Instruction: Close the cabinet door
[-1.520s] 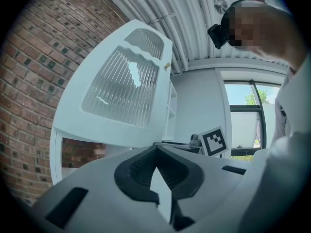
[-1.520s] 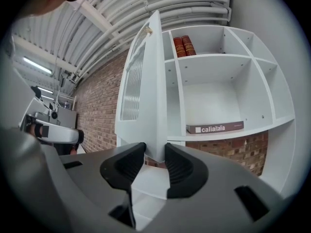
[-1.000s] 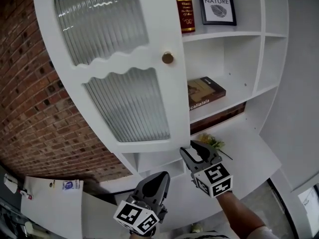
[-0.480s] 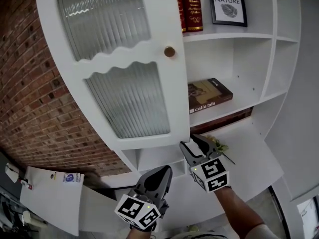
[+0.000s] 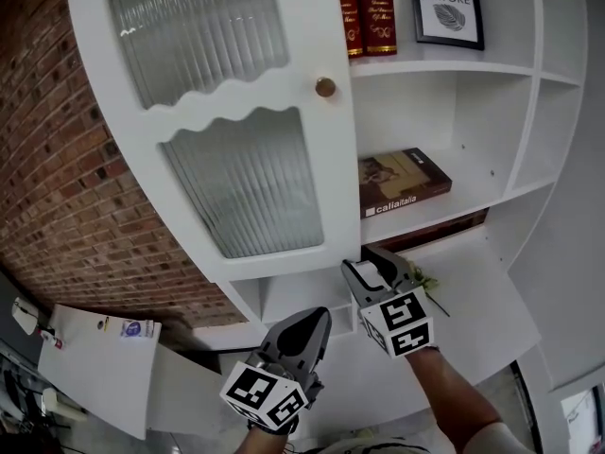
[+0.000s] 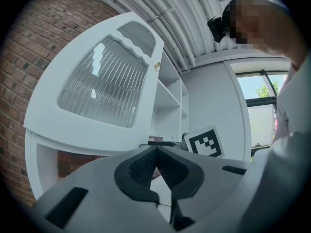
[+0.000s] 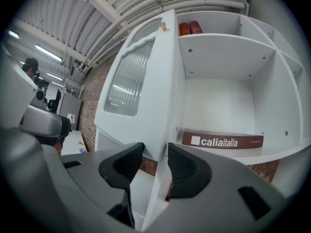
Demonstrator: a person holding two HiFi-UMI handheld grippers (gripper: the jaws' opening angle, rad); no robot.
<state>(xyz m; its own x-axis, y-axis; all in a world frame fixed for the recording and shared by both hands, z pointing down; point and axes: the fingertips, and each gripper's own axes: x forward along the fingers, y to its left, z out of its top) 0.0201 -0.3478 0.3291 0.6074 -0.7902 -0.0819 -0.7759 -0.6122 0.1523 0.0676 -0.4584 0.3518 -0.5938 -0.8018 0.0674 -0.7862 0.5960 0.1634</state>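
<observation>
The white cabinet door [image 5: 255,187], with ribbed glass panes and a brass knob [image 5: 325,87], stands swung partly out from the shelves. My right gripper [image 5: 371,265] hovers just under the door's lower free corner. Its jaws are open. In the right gripper view the door [image 7: 141,86] shows edge-on, and its corner lies just beyond the right gripper [image 7: 155,152], in line with the gap and untouched by the pads. My left gripper [image 5: 317,318] hangs lower and nearer to me, shut and empty. The left gripper [image 6: 155,152] looks up at the door's front [image 6: 104,86].
A brown book [image 5: 405,185] lies on the middle shelf. Red books [image 5: 364,12] and a framed print [image 5: 446,6] stand on the shelf above. A green sprig [image 5: 423,282] lies on the counter under the shelves. A brick wall [image 5: 57,187] and a white table [image 5: 95,367] are at the left.
Both grippers have drifted a little along the cabinet's front, and the right one has stayed under the door's lower corner. The door's angle looks about the same.
</observation>
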